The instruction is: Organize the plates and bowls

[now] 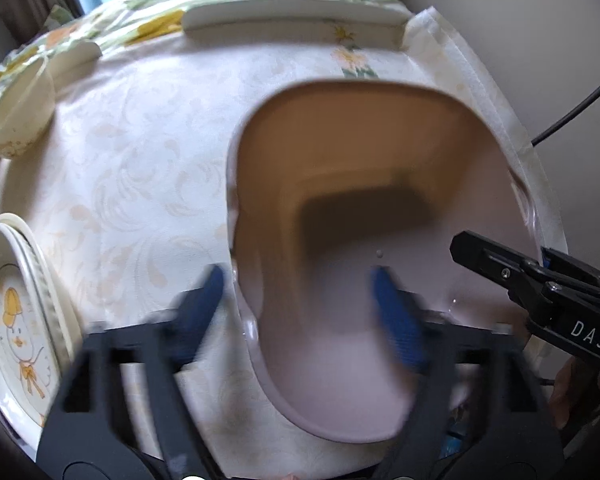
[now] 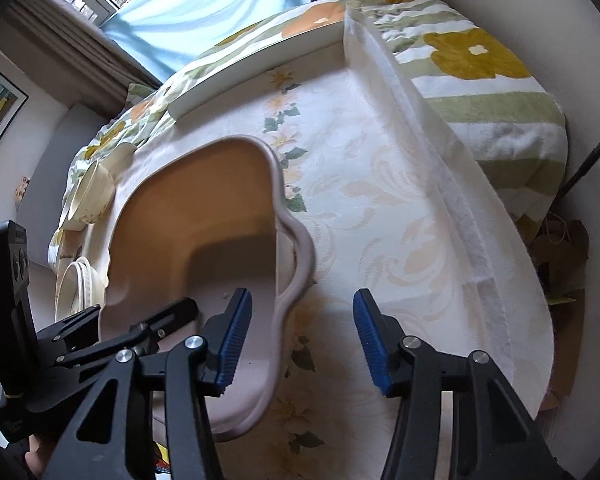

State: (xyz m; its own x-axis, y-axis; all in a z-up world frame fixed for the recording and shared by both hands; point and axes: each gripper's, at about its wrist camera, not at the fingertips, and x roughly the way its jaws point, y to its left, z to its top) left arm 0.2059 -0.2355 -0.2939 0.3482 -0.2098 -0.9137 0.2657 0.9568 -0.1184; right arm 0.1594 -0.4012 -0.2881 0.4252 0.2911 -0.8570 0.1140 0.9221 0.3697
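Observation:
A large pale pink tub (image 1: 380, 208) with a handle sits on the white tablecloth; it also shows in the right wrist view (image 2: 204, 224). My left gripper (image 1: 300, 312) is open and straddles the tub's left rim, one finger outside, one inside. My right gripper (image 2: 302, 336) is open and straddles the tub's right handle (image 2: 300, 256). Stacked plates with a duck picture (image 1: 16, 320) lie at the far left. A cream bowl (image 1: 16, 120) lies on its side further back, also in the right wrist view (image 2: 92, 196).
A flat cream tray or board (image 1: 292, 16) lies at the table's far edge, also in the right wrist view (image 2: 260, 68). A flowered towel (image 2: 480, 80) covers the far right corner. A black cable (image 1: 580, 108) hangs at the right.

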